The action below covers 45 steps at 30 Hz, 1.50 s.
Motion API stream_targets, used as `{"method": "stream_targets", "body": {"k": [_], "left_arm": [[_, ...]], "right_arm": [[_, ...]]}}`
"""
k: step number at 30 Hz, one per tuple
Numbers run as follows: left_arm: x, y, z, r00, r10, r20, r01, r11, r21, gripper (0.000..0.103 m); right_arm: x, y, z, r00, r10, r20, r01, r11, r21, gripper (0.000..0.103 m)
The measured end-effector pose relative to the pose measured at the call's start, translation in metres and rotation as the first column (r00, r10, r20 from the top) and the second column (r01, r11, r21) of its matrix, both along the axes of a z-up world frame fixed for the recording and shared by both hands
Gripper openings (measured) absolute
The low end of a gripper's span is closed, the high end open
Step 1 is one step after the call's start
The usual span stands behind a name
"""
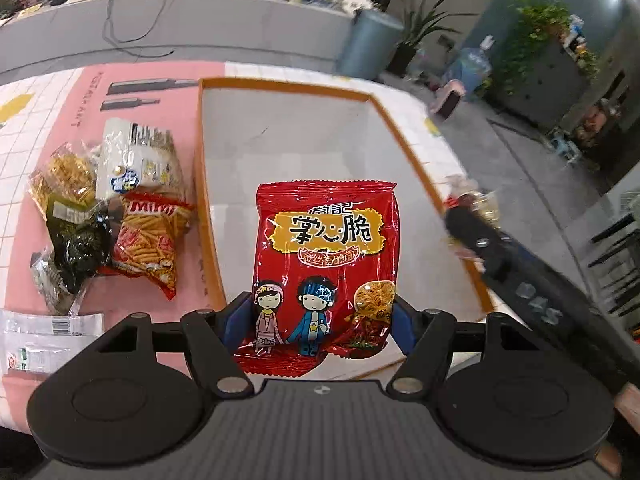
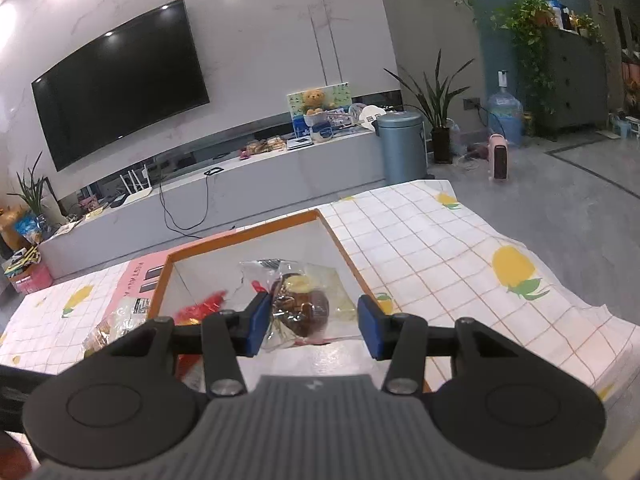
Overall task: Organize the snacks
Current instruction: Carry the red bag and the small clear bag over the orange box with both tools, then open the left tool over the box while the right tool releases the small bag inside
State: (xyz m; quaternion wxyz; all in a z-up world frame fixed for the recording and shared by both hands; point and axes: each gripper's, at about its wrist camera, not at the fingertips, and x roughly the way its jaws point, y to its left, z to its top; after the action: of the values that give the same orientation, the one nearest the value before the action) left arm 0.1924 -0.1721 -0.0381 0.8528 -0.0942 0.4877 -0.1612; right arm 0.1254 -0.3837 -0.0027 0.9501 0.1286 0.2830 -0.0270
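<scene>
Red noodle-snack packet [image 1: 326, 276] hangs over the orange-rimmed box [image 1: 280, 85], pinched low across its width by the left gripper [image 1: 324, 320], jaws wide. It looks light, crinkly, slippery, its contents brittle, so a gentle grip suits. The right gripper [image 2: 314, 328], jaws half closed, clamps a clear packet [image 2: 304, 304] above the box. More snacks [image 1: 112, 208] wait on the worktop [image 1: 24, 160].

Red cartoon-print snack bag [image 1: 326, 264]; orange-rimmed white box [image 1: 288, 86]; white grid tablecloth [image 2: 440, 248] w/ yellow fruit.
</scene>
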Motion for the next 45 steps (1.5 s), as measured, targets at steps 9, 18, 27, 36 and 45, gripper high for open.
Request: {"method": "stream_targets", "body": {"k": [9,18,27,36,45], "left_arm": [[-0.003,-0.009,-0.006,0.996,0.072,-0.055,-0.073,0.997,-0.016,0.080],[-0.007,-0.014,-0.004,0.999,0.048,-0.023,-0.047,0.999,0.010,0.089],[-0.029,0.015,0.030,0.998,0.009,0.058,-0.009,1.000,-0.005,0.091],[-0.050,0.080,0.046,0.984,0.098,0.151,-0.107,0.993,0.053,0.091],[-0.059,0.118,0.030,0.982,0.060,0.182,-0.075,0.994,0.081,0.091]], "right_arm": [[-0.001,0.001,0.001,1.000,0.000,0.019,-0.001,0.999,0.038,0.046],[-0.001,-0.001,-0.002,1.000,-0.030,-0.003,0.030,0.999,0.026,0.046],[0.005,-0.001,-0.006,0.999,0.004,-0.033,-0.003,1.000,0.017,0.046],[0.022,0.028,-0.017,0.987,0.127,-0.096,-0.117,0.988,0.099,0.047],[0.045,0.084,-0.046,0.956,0.054,-0.288,-0.152,0.931,-0.331,0.047]]}}
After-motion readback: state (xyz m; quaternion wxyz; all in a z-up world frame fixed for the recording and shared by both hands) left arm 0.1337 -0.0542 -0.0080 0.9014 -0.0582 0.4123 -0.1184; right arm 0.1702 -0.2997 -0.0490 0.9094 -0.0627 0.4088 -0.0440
